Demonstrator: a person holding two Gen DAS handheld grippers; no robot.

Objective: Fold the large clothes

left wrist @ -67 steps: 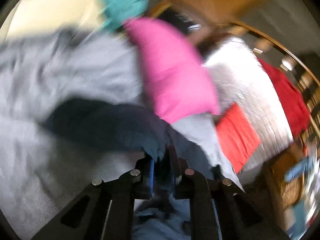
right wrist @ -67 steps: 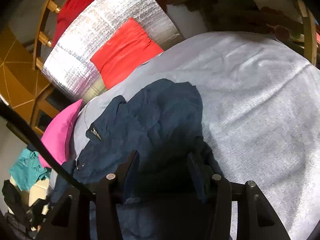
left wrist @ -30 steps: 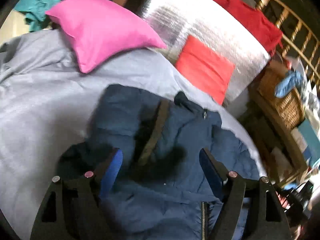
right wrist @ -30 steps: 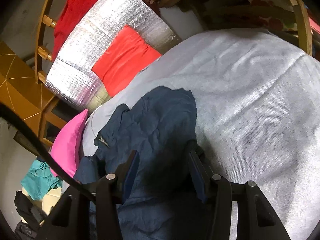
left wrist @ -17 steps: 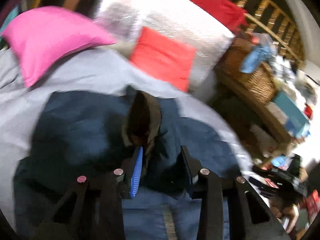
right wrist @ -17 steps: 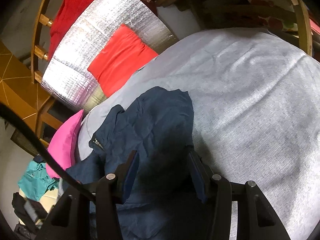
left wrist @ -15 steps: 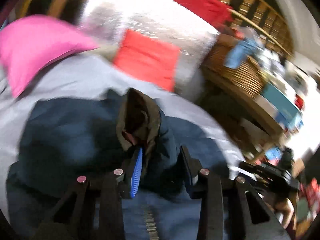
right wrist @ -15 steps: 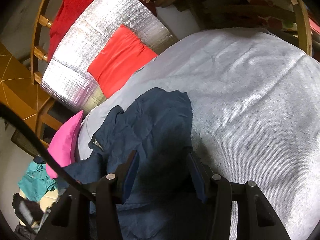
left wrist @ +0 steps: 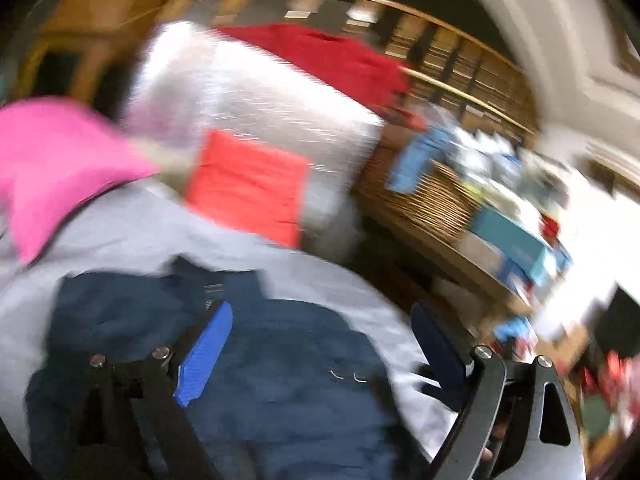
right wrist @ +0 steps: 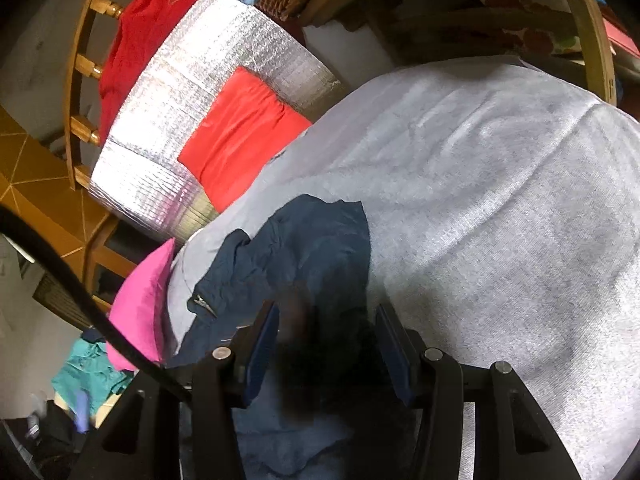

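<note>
A navy jacket [left wrist: 280, 360] lies crumpled on a grey bed cover [left wrist: 140, 224]. My left gripper [left wrist: 320, 312] hovers above it, its jaws opening wide, the blue pads [left wrist: 204, 348] far apart with no cloth pressed between them. The left wrist view is motion-blurred. In the right wrist view the same jacket [right wrist: 312, 240] runs from the cover [right wrist: 500, 220] into my right gripper [right wrist: 326, 310], whose jaws stand half apart, clamped on a dark bunch of its cloth.
A pink pillow [left wrist: 52, 152] lies at the left. A silver padded mat [left wrist: 260, 104] with a folded orange-red cloth [left wrist: 248, 184] leans behind the bed. A red garment [left wrist: 328, 56] hangs on a wooden rail. A wicker basket [left wrist: 424, 196] stands at the right.
The left gripper had closed on a raised fold of the jacket, then opened wide and let it drop flat; it also rose and swung right. The right gripper kept its grip.
</note>
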